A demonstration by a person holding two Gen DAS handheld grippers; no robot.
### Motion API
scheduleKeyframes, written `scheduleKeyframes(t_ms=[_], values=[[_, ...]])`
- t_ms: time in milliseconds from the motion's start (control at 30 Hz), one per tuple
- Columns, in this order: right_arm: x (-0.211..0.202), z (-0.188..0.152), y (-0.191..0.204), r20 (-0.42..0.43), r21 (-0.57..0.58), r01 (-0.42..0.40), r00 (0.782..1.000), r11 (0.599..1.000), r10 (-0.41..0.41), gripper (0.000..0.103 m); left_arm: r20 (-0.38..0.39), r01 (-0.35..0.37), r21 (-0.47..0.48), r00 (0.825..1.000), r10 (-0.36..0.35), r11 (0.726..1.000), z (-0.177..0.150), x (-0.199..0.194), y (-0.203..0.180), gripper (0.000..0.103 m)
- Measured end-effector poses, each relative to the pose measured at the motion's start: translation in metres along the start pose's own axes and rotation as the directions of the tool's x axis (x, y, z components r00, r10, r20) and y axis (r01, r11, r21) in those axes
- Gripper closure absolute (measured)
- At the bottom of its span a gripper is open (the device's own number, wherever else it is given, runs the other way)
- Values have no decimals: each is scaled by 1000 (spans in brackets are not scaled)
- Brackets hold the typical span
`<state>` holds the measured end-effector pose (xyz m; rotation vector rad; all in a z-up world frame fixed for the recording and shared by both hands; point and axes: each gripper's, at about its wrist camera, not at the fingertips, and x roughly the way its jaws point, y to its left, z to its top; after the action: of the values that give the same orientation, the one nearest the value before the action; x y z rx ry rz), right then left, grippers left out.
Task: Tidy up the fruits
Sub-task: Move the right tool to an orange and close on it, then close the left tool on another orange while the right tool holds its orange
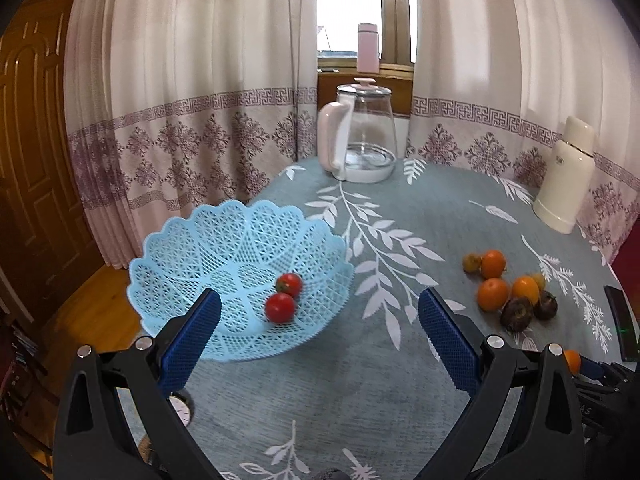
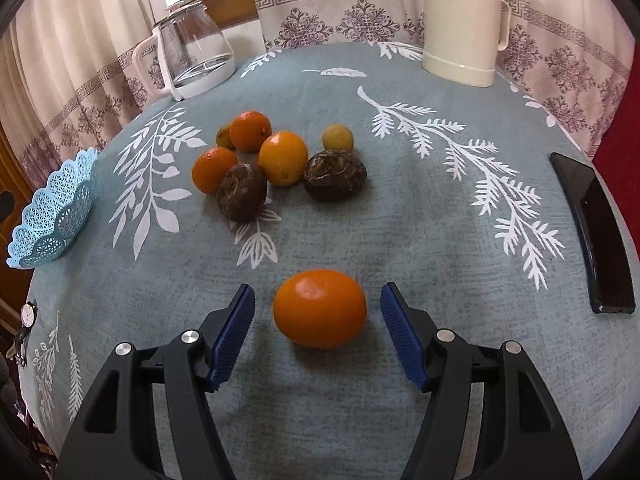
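The left tongs (image 1: 319, 320) hang released over the tabletop (image 1: 320, 392), their blue pads spread wide with nothing between them, just in front of a light blue lattice basket (image 1: 208, 248) that sits near the tabletop's left edge. Two small red tomatoes (image 1: 284, 298) lie inside the basket, touching each other on its right side. The right tongs (image 2: 318, 312) are also released, jaws apart on either side of a single orange (image 2: 320, 308) that rests on the blue-grey leaf-patterned cloth; neither pad touches the fruit. Farther back in the right wrist view, the remaining fruit sits in a loose cluster (image 2: 276, 160): three oranges, two dark brown wrinkled fruits (image 2: 334, 176) and two small yellowish ones, several of them touching. The basket shows in this view only at the far left, well apart from the cluster. A clear glass kettle (image 1: 360, 136) with a pale handle stands at the back of the tabletop, a cream thermos jug (image 2: 460, 20) at the back right, and a black phone (image 2: 592, 232) lies near the right edge. A wristwatch (image 2: 28, 314) rests at the left edge of the tabletop. Patterned curtains hang behind.
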<state>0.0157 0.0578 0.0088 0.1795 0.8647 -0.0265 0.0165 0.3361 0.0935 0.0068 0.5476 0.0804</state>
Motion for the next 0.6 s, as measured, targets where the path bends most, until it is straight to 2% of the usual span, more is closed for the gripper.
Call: scheduleKeyframes(t_ms=[67,133,500,600], values=[[1,1,1,-2,-11,3,1000,1000,-3,55,-17,8,2,1000,-8,1000,-1,5,-4,3],[1,1,1,0,-14,6,1000,1000,-6,60,-30,16,6,999,-16,1000,-2,8,-6,3],[-8,7,-16,46,39,-31,999,999,29,61,-88,70,74,994,-64,995,-2,33,-39,3],[-8,11,-25,57,62,-30,998,998,27,61,-113,106,105,989,-94,989,-2,43,-57,3]])
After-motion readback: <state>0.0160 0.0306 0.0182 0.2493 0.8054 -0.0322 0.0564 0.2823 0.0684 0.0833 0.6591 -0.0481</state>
